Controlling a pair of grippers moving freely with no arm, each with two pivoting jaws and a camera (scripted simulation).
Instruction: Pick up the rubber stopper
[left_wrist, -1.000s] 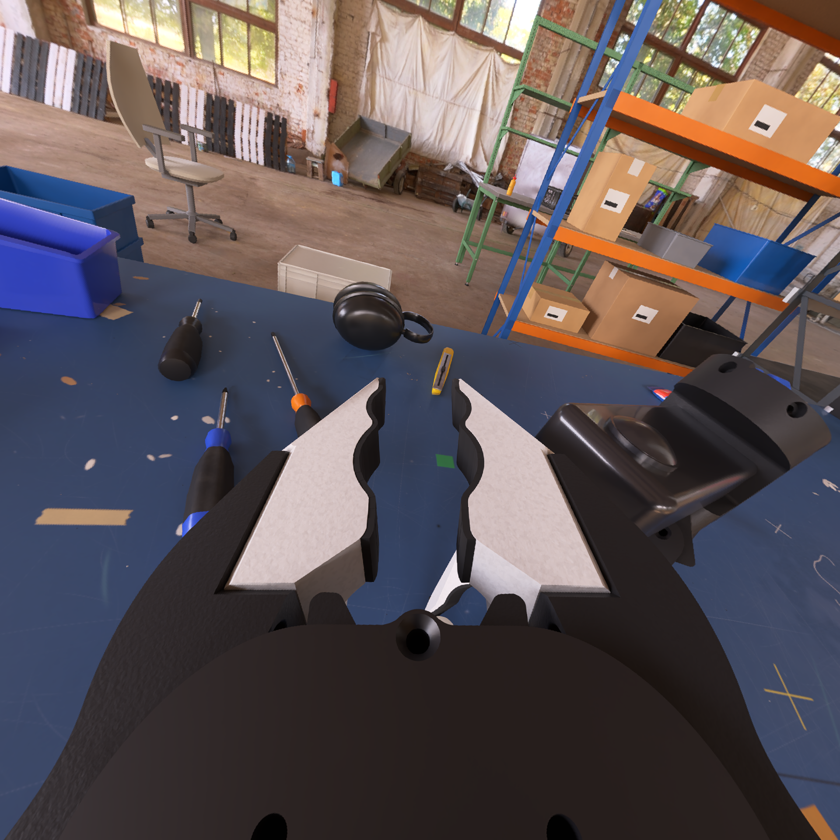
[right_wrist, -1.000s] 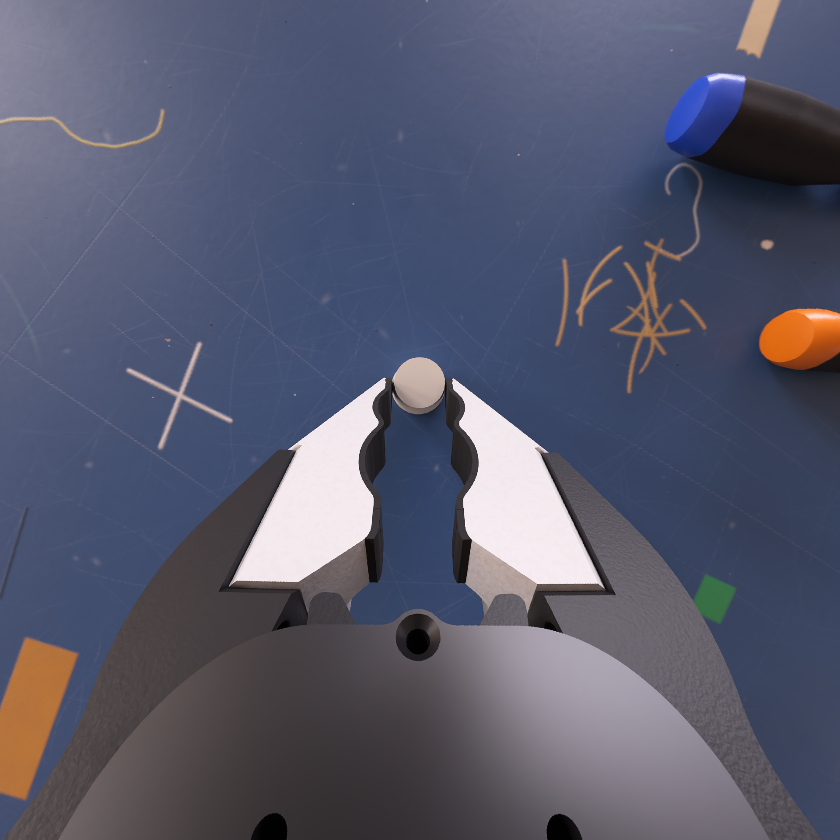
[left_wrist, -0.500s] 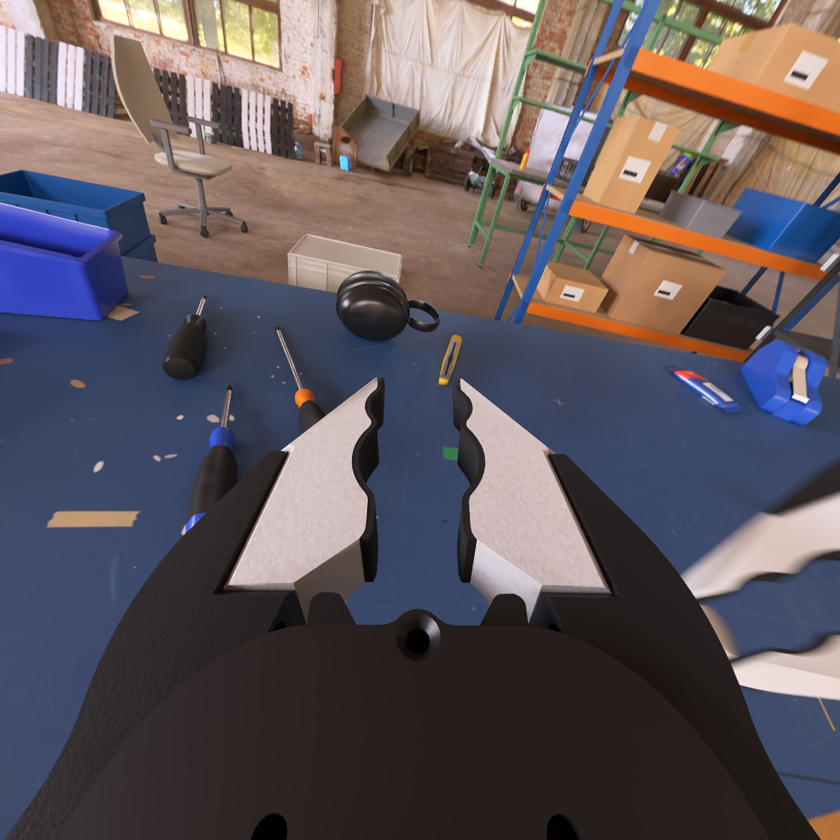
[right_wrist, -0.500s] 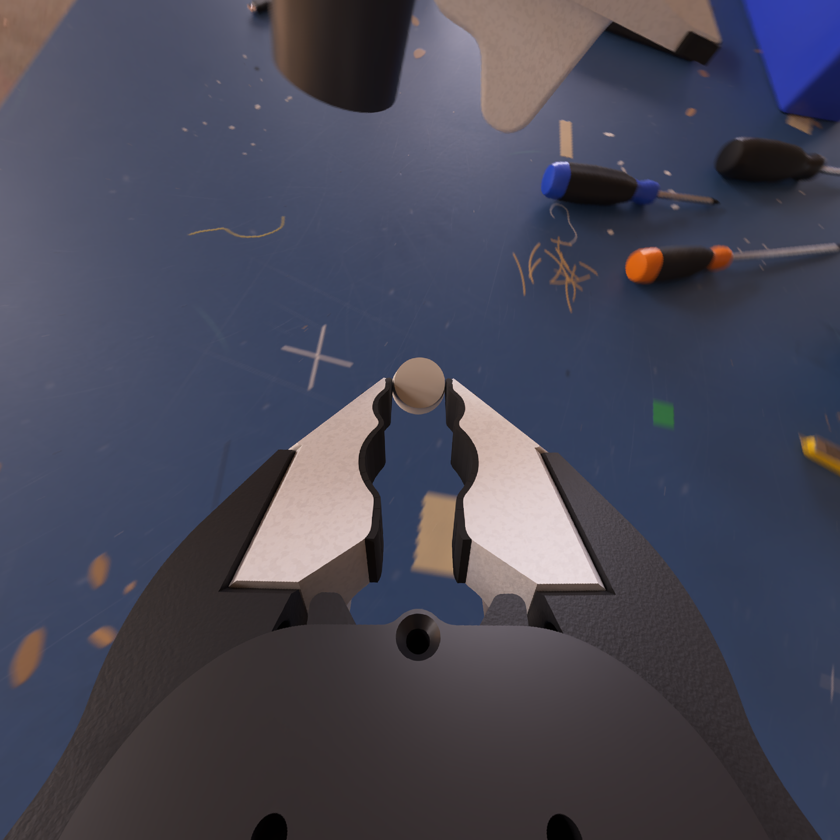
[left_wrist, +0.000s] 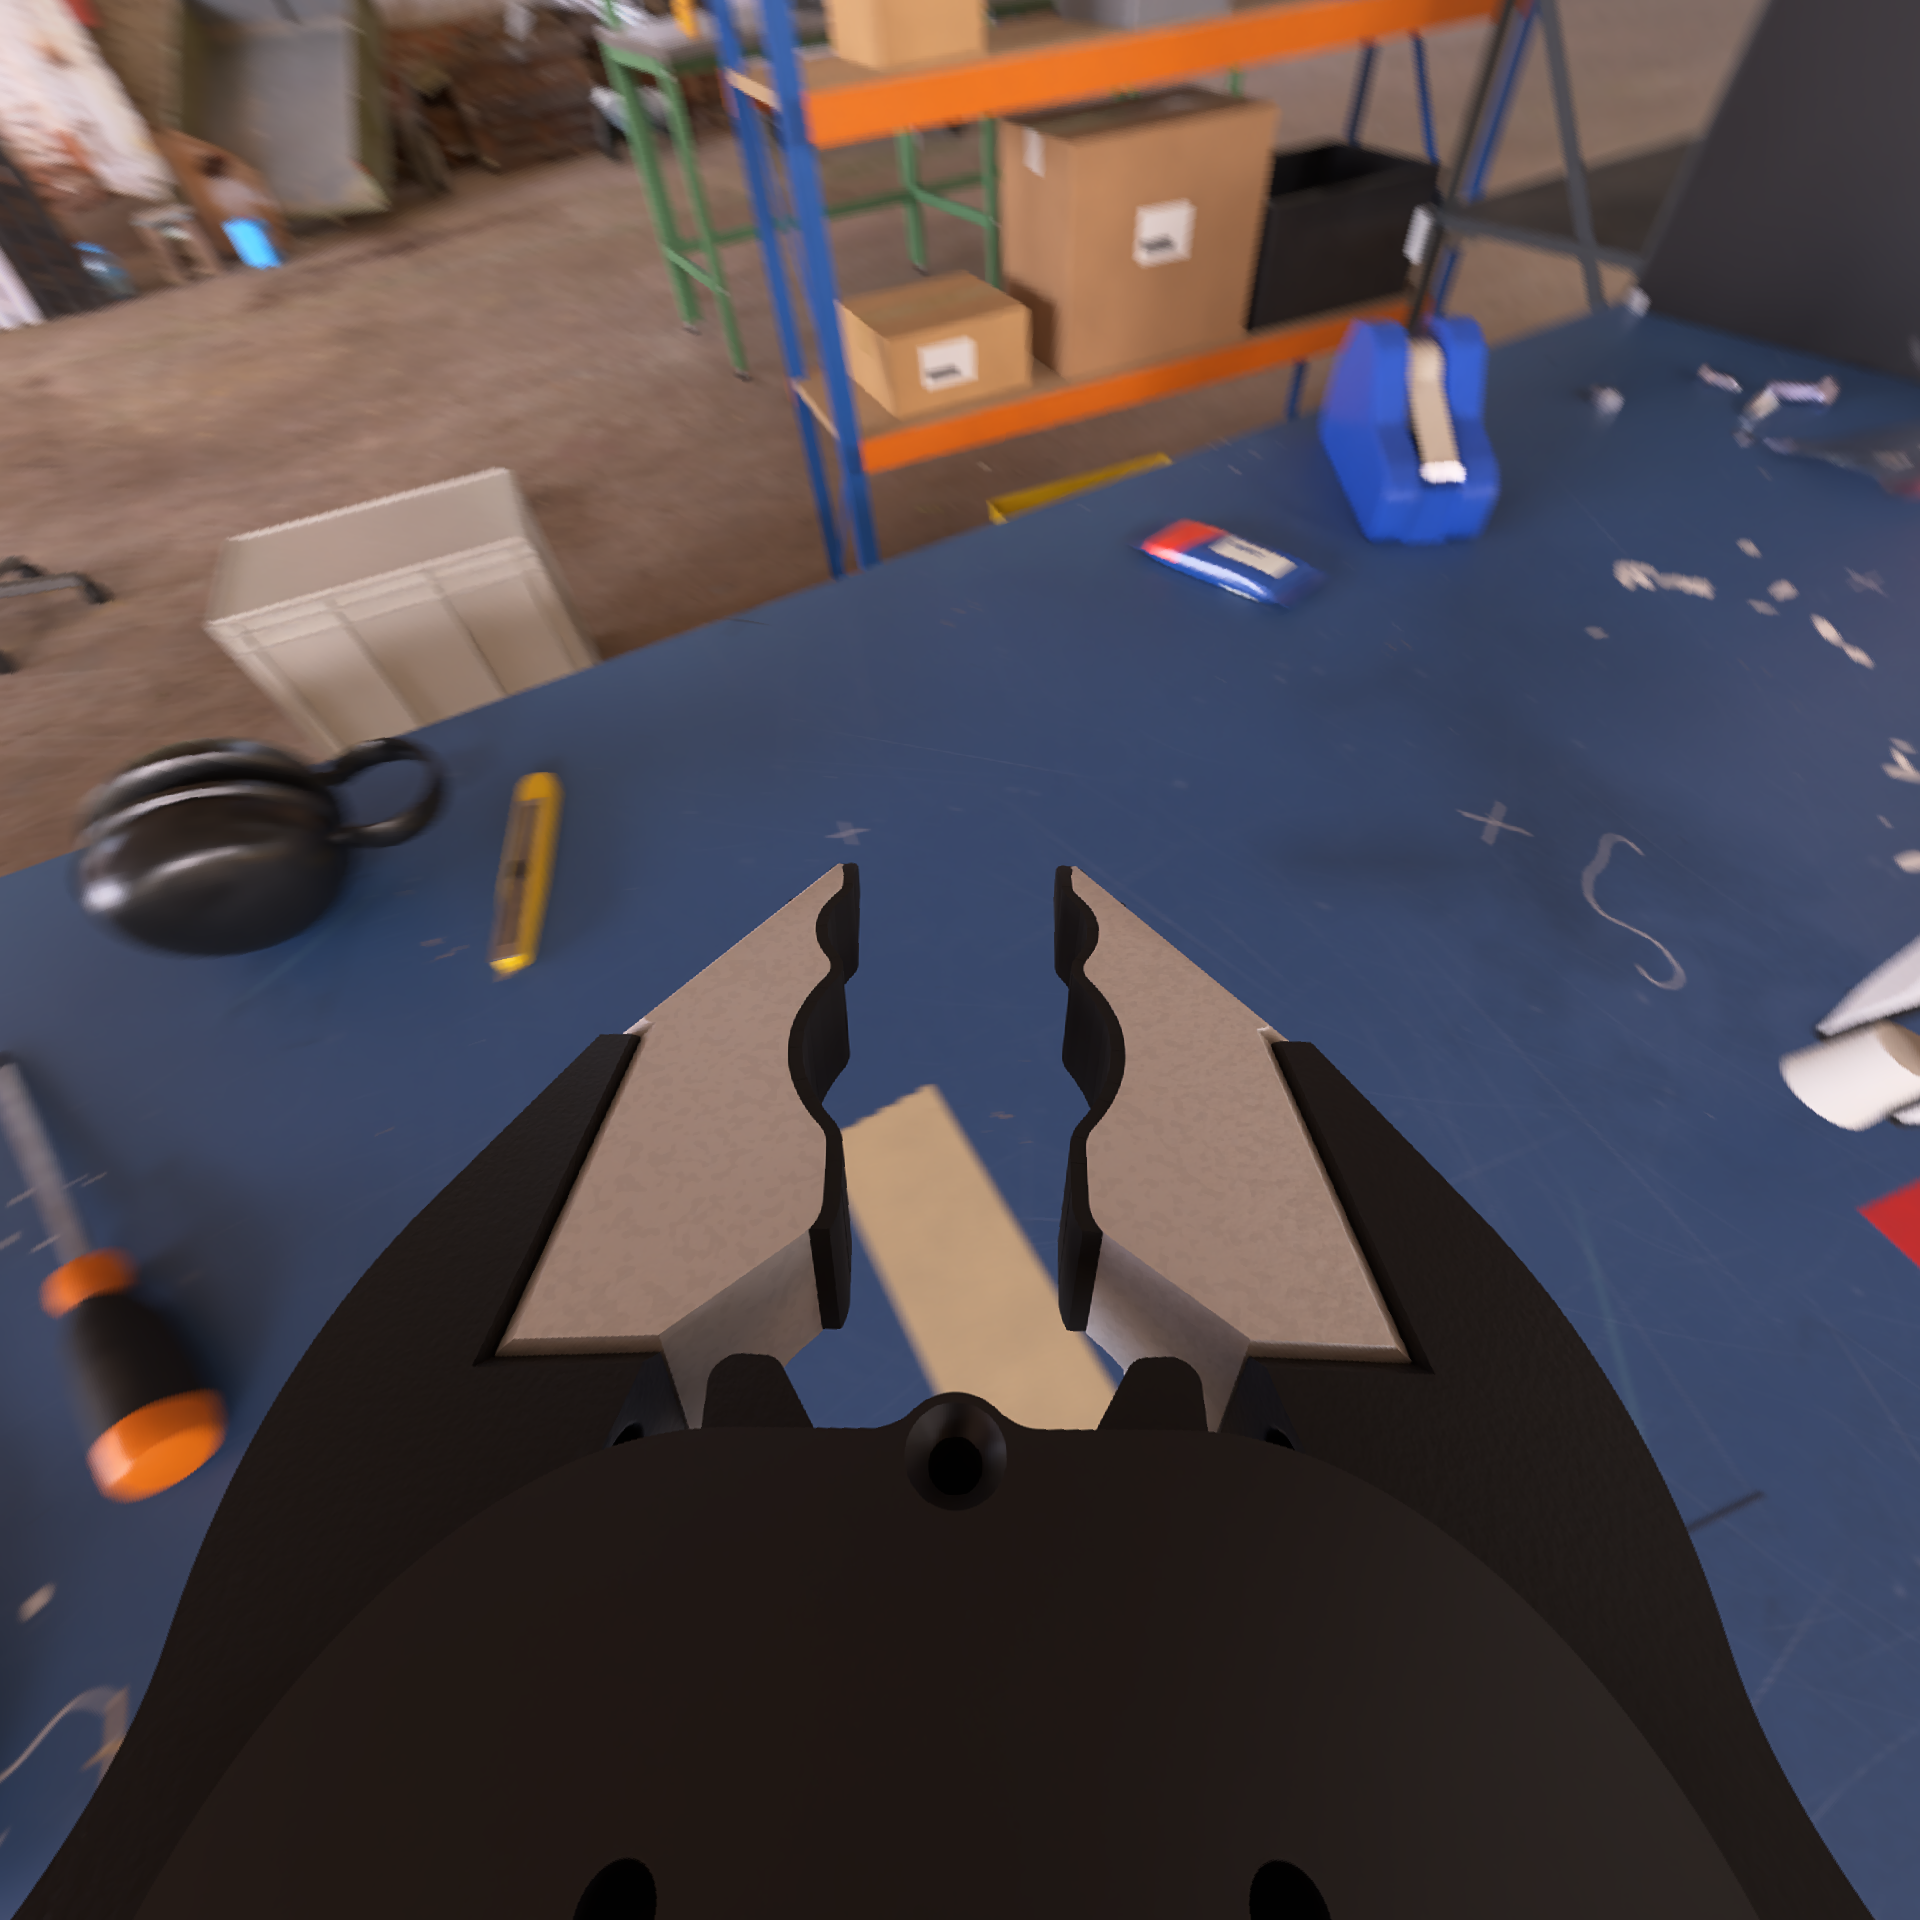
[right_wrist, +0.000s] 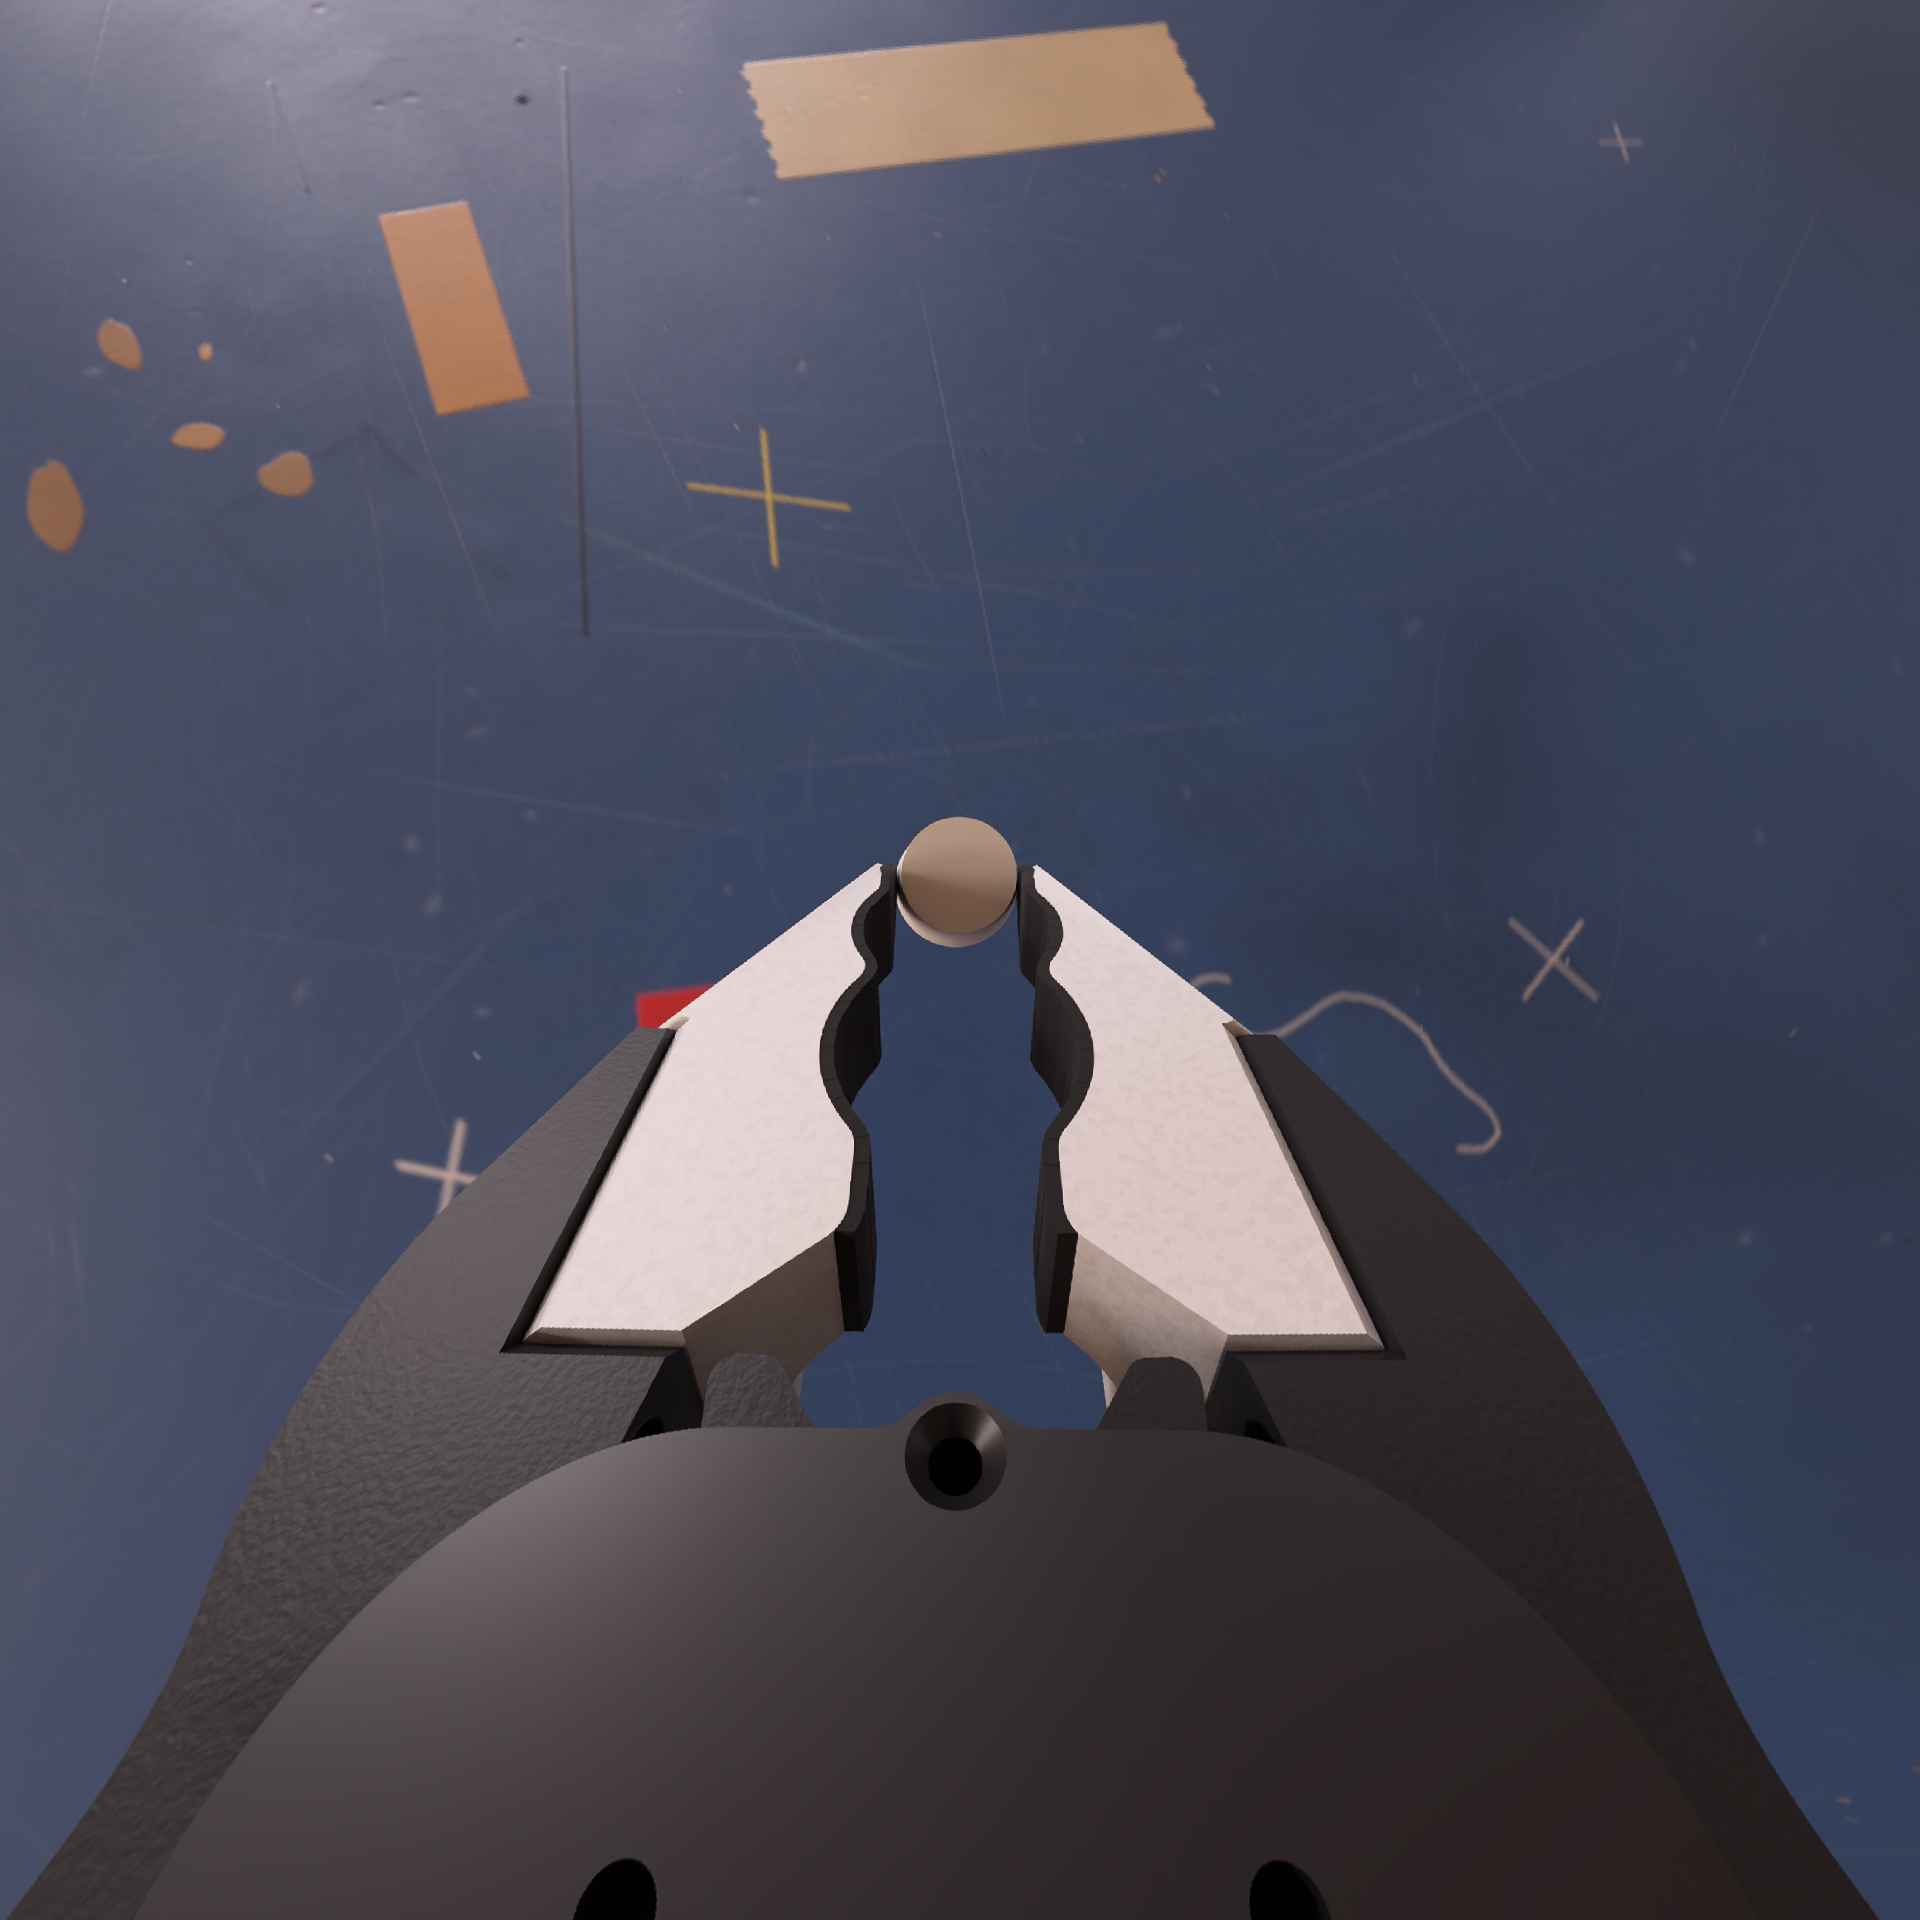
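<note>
In the right wrist view my right gripper (right_wrist: 956, 883) is shut on the rubber stopper (right_wrist: 956, 878), a small round beige plug pinched between the fingertips and held above the blue table (right_wrist: 1351, 520). In the left wrist view my left gripper (left_wrist: 956, 883) is open and empty above the table (left_wrist: 1299, 779). At the right edge of that view the stopper (left_wrist: 1844, 1075) shows as a pale cylinder at the tips of the other gripper's fingers (left_wrist: 1875, 992).
On the table to the left lie a black round tool with a ring (left_wrist: 208, 842), a yellow utility knife (left_wrist: 525, 873) and an orange-capped screwdriver (left_wrist: 125, 1361). A blue tape dispenser (left_wrist: 1408, 436) and a blue-red item (left_wrist: 1226, 561) lie far right. Tape strips (right_wrist: 977, 99) mark the surface.
My right gripper has carried the stopper on over a different patch of table. My left gripper has swung right, so the screwdrivers and black tool slid to the left edge.
</note>
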